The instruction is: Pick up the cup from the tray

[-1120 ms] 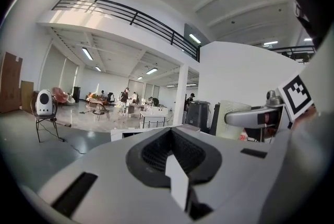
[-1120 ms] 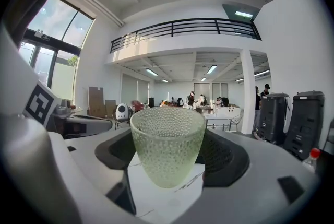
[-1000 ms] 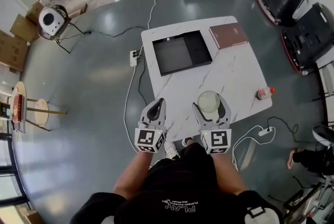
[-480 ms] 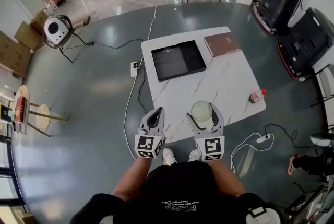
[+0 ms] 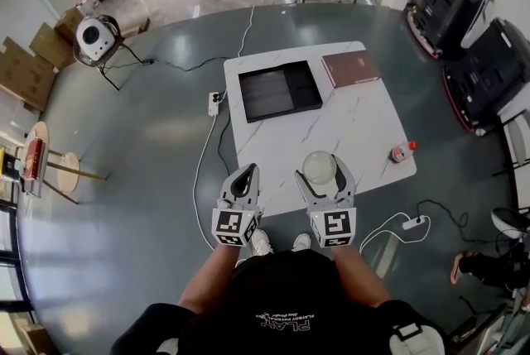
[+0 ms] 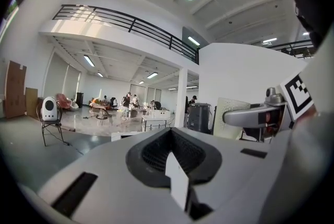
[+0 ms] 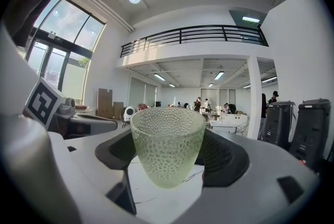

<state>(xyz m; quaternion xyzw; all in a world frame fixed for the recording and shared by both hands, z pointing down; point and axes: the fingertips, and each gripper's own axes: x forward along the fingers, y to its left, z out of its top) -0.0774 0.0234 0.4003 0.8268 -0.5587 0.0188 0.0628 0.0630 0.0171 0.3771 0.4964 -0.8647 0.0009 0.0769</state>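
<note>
Big open workshop hall w/ mezzanine (image 7: pixel 193 35), floor cables (image 5: pixel 201 159)

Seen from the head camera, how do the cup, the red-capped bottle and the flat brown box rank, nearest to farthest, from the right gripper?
1. The cup, held between the right gripper jaws.
2. The red-capped bottle, at the table right edge.
3. The flat brown box, far right corner.
</note>
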